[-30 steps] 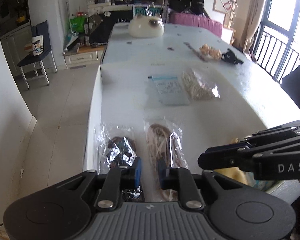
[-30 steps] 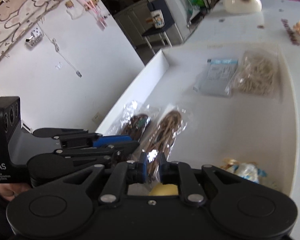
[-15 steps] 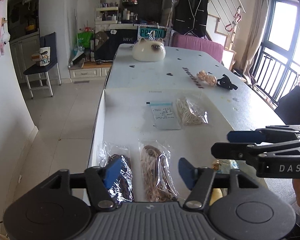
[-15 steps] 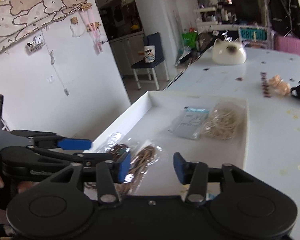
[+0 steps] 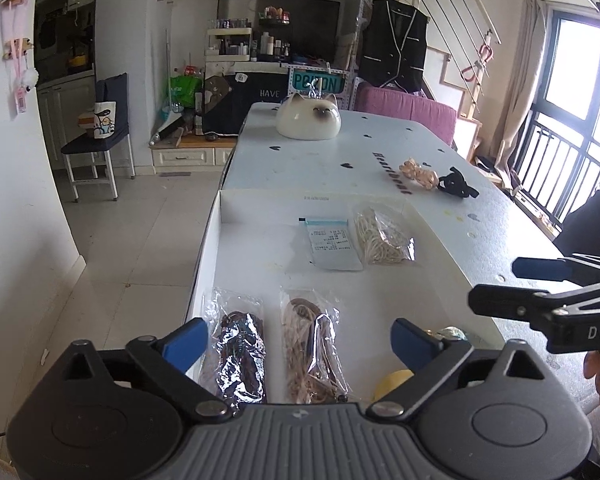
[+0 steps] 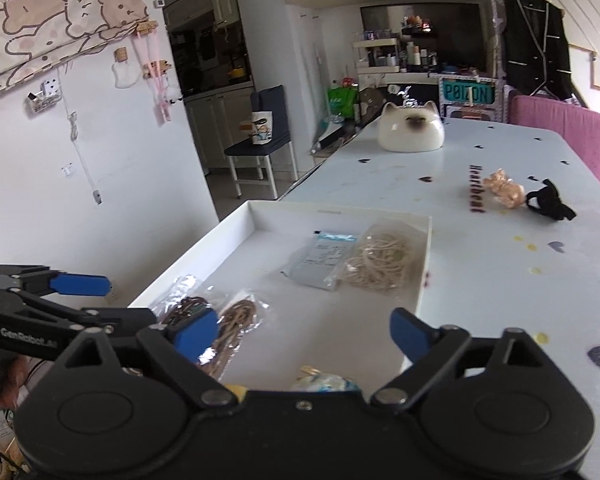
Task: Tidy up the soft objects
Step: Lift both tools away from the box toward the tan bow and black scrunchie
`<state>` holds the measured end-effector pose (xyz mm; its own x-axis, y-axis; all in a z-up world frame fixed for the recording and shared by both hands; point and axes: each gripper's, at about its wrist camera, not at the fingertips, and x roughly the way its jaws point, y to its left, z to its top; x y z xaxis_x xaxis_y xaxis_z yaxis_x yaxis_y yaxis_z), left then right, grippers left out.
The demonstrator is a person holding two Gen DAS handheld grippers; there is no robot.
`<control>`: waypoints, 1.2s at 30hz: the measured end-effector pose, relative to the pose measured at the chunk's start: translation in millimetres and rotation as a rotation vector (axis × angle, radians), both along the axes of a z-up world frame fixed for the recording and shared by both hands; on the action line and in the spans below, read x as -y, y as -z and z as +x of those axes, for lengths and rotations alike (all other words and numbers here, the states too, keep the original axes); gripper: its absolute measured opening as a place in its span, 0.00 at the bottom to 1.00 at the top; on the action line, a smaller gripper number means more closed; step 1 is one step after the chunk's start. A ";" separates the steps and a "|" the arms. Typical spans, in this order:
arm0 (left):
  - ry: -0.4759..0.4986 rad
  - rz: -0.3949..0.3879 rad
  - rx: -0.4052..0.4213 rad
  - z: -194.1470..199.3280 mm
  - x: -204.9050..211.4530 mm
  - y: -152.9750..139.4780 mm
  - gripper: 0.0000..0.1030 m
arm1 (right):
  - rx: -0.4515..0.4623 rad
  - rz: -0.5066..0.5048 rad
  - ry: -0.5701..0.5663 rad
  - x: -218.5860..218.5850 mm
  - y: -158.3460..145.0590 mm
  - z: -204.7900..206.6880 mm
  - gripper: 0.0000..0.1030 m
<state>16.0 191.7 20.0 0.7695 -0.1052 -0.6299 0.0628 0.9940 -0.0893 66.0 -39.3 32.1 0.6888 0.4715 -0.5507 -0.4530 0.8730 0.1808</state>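
Observation:
A white tray (image 5: 236,216) lies on the table. It holds a bag of dark cords (image 5: 240,350), a bag of tan cords (image 5: 312,344), a flat labelled pouch (image 5: 332,242), a bag of pale elastic bands (image 5: 382,236) and, at the near edge, a yellow item (image 5: 392,382). My left gripper (image 5: 300,340) is open and empty above the two cord bags. My right gripper (image 6: 304,332) is open and empty above the tray's near end; it also shows in the left wrist view (image 5: 540,284). A peach scrunchie (image 6: 504,192) and a black one (image 6: 550,200) lie outside the tray.
A white cat-shaped piece (image 5: 308,120) stands at the table's far end. A pink chair (image 5: 408,106) is behind the table, a blue chair (image 5: 104,136) on the floor at left. The table's left edge drops to the tiled floor.
Both grippers have opened from shut and have risen and pulled back from the tray. The bags lie where they were.

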 end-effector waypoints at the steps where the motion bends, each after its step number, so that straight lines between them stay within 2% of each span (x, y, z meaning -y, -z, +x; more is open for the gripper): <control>1: -0.004 -0.001 0.004 -0.5 0.3 -0.5 0.98 | 0.005 -0.002 0.006 2.2 -0.2 -0.9 0.97; 9: -0.032 0.001 0.025 -5.4 4.3 -6.9 1.00 | 0.054 -0.056 0.033 13.8 -2.2 -5.0 1.00; 18: -0.015 0.031 0.041 2.0 25.6 -16.2 1.00 | 0.069 -0.052 0.067 40.3 -4.7 0.7 1.00; 27: 0.026 0.026 0.067 22.9 62.5 -25.4 1.00 | 0.089 -0.035 0.108 77.0 -10.7 8.1 1.00; 36: 0.110 0.024 0.094 53.0 112.7 -31.9 1.00 | 0.113 -0.052 0.177 124.1 -18.8 19.7 1.00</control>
